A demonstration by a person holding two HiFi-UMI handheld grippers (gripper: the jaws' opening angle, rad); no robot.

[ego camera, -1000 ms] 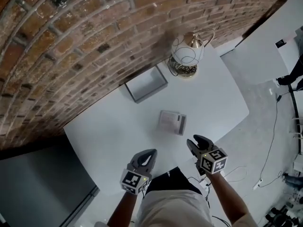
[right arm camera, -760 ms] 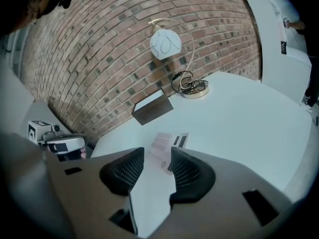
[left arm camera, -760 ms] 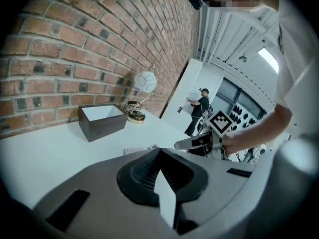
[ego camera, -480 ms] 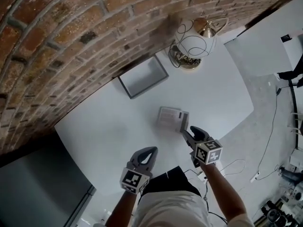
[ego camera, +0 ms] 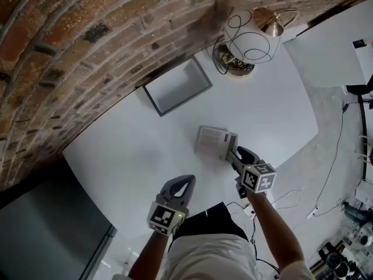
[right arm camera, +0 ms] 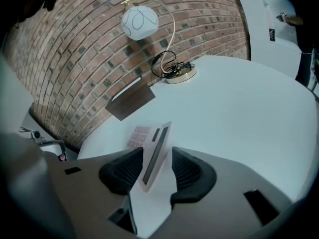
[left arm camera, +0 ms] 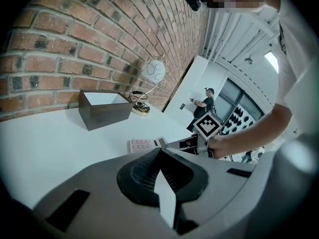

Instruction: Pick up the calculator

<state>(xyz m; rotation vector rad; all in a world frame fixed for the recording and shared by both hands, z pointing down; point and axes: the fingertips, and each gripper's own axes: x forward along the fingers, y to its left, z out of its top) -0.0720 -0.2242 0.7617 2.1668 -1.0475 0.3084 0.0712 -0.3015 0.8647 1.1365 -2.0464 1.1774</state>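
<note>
The calculator (ego camera: 214,142), pale with pinkish keys and a dark display strip, lies flat on the white table (ego camera: 134,150). My right gripper (ego camera: 235,155) has reached its near end. In the right gripper view the calculator's display end (right arm camera: 152,151) sits between the two black pads (right arm camera: 192,169) with a gap on each side; the jaws are opening and do not press on it. My left gripper (ego camera: 185,183) hovers at the table's near edge, left of the calculator, with its tips together and nothing held. The left gripper view shows the calculator (left arm camera: 142,144) ahead, with the right gripper (left arm camera: 192,143) beside it.
A dark open box (ego camera: 178,86) stands against the brick wall (ego camera: 87,34). A globe lamp (ego camera: 250,37) on a brass base is at the table's far right. Cables lie on the floor (ego camera: 326,174) beyond the table's right edge. A person (left arm camera: 205,101) stands far off.
My right gripper has moved down and forward, from short of the calculator to straddling its near end. The left gripper has sunk a little towards the table edge.
</note>
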